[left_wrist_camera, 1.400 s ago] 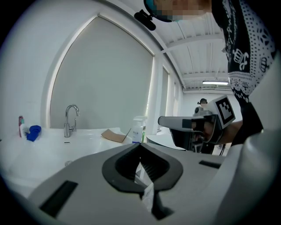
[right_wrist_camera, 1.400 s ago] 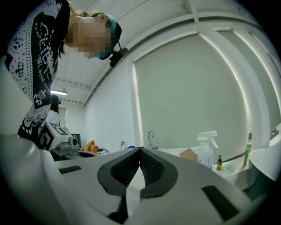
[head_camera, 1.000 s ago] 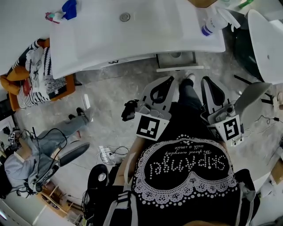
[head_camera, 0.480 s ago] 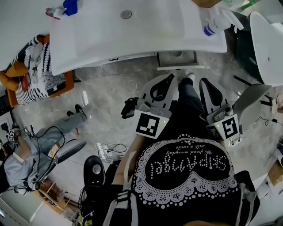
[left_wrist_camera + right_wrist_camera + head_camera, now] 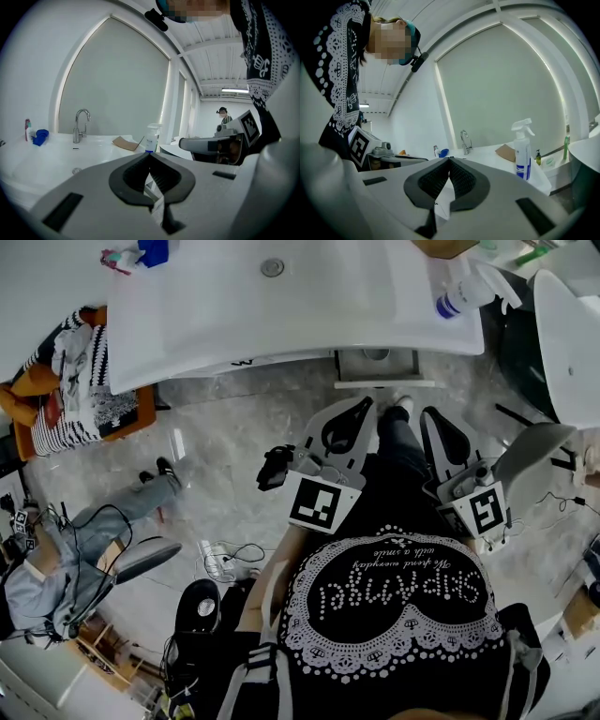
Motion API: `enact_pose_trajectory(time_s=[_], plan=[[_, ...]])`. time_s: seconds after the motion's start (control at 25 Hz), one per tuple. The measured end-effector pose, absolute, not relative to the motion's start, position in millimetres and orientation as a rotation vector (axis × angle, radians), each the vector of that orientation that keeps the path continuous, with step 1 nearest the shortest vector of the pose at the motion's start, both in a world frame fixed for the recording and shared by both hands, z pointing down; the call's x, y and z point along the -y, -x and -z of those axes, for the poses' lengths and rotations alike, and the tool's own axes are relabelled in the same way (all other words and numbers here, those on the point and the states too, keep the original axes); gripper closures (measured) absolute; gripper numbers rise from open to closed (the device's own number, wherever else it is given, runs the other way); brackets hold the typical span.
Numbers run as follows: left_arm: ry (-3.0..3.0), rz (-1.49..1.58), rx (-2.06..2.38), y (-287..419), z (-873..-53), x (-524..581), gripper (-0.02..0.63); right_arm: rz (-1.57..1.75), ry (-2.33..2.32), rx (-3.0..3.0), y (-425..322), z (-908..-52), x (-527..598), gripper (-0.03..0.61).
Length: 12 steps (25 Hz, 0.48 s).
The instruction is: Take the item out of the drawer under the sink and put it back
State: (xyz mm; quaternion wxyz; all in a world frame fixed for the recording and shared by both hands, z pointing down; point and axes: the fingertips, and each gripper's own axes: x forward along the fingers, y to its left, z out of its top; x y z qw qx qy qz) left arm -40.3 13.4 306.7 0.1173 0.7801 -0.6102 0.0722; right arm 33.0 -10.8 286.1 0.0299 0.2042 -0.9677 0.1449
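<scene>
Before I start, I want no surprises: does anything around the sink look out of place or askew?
The drawer under the sink stands pulled out, its white front away from the cabinet. A brown cardboard scrap lies loose on the sink beside the spray bottle. Nothing looks spilled or broken.

bright, even light; fisheye-warped edges

The person wears a black top (image 5: 394,652) with white bead letters and a lacy white heart edge, low in the head view. Above it show dark trousers (image 5: 398,442) and a white shoe (image 5: 403,401). The left gripper (image 5: 366,404) and the right gripper (image 5: 427,414) are light grey with black ribbed pads (image 5: 133,177). Each has a cube (image 5: 314,505) with black-and-white squares.
</scene>
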Motion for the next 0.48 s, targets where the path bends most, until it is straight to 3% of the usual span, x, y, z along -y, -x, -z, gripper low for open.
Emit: enact_pose_trajectory(time_s=[0.48], plan=[[-2.284,-0.213,1.780,39.5,-307.5,-12.9,0.611,-0.451,-0.636,2.973,-33.8,-288.2,12.0,0.561]])
